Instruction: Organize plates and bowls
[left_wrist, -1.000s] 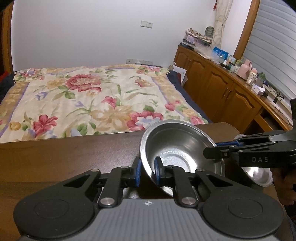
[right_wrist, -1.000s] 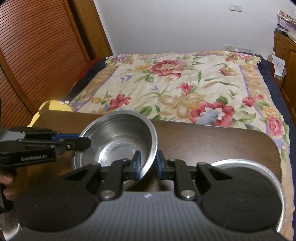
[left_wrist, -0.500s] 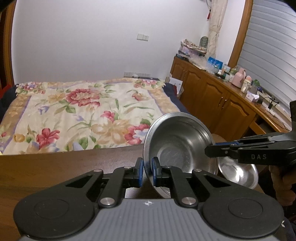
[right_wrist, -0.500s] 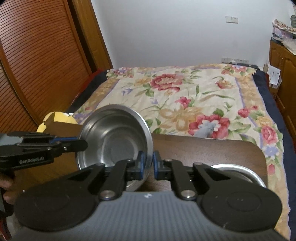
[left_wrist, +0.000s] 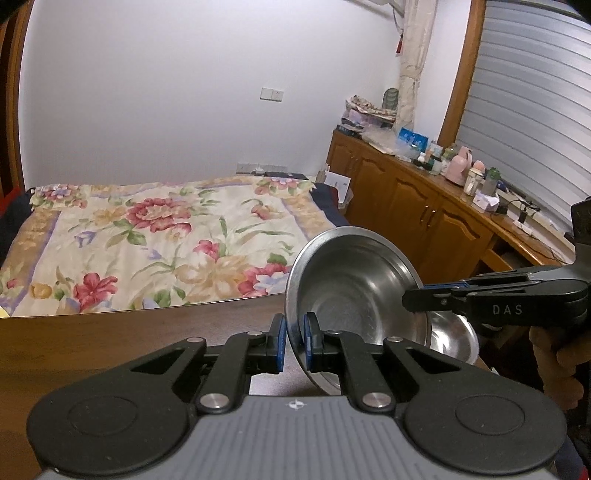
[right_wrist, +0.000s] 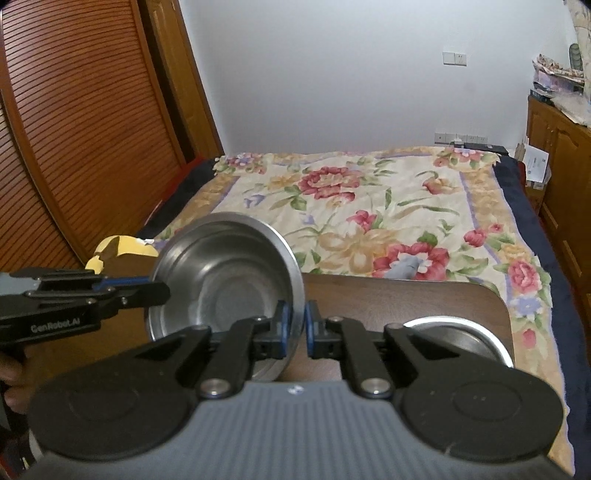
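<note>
Two hand-held claws grip one steel bowl (left_wrist: 354, 295) by opposite sides of its rim, holding it tilted above a dark wooden tabletop (left_wrist: 110, 343) at the foot of a flowered bed (left_wrist: 155, 236). The left claw (left_wrist: 294, 345) is clamped narrow on the bowl's left rim, angled downward; the right claw (right_wrist: 297, 334) pinches the right rim the same way. In the left view the right claw reaches in from the right edge, with a hand (left_wrist: 557, 354) partly showing beneath it, cut off by the frame. That view also shows a second bowl (left_wrist: 452, 334) on the tabletop behind and below the held one, largely hidden by it. The right view shows this second bowl at the near right, its lower part covered by the claw's body, plus a yellow object (right_wrist: 122, 247) past the tabletop's far left corner, too hidden to identify.
</note>
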